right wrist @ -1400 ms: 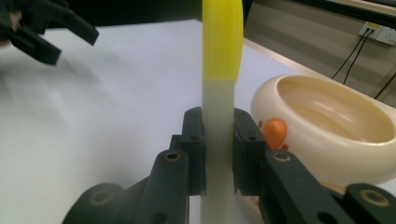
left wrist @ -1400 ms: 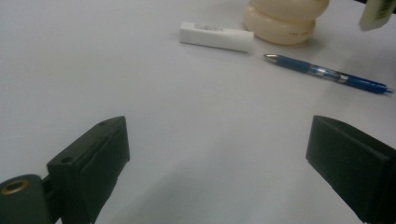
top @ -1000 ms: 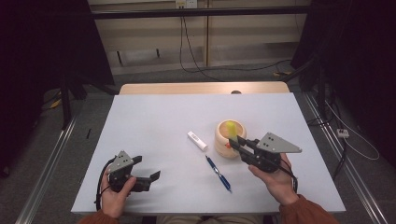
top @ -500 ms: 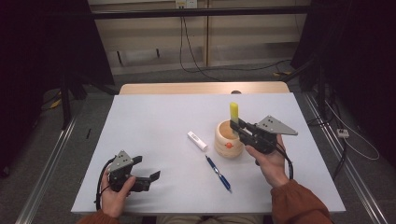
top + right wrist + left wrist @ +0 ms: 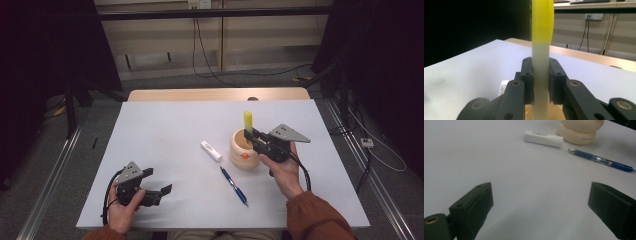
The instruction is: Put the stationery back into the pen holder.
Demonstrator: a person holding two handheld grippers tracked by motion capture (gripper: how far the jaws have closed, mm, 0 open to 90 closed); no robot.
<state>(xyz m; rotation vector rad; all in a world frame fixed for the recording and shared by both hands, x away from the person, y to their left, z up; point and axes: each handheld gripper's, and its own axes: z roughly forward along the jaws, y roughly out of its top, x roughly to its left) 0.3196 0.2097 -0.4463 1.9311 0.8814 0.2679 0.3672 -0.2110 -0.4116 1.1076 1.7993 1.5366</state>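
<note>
Lowest in the high view, at the lower left of the frame, the left gripper rests on the white table in the person's left hand; its jaws stand wide apart with nothing between them, and in the left gripper view bare tabletop lies between the two black pads. Right of centre and a little higher lies a blue pen, slanting toward the lower right. Above it to the left sits a white tube (a short capped stick), lying flat. Just right of that stands a cream-coloured wooden holder. Over its rim the right gripper is clamped on a yellow-topped marker, which stands upright with its lower end inside the holder; the right gripper view shows both pads pressing its pale barrel
</note>
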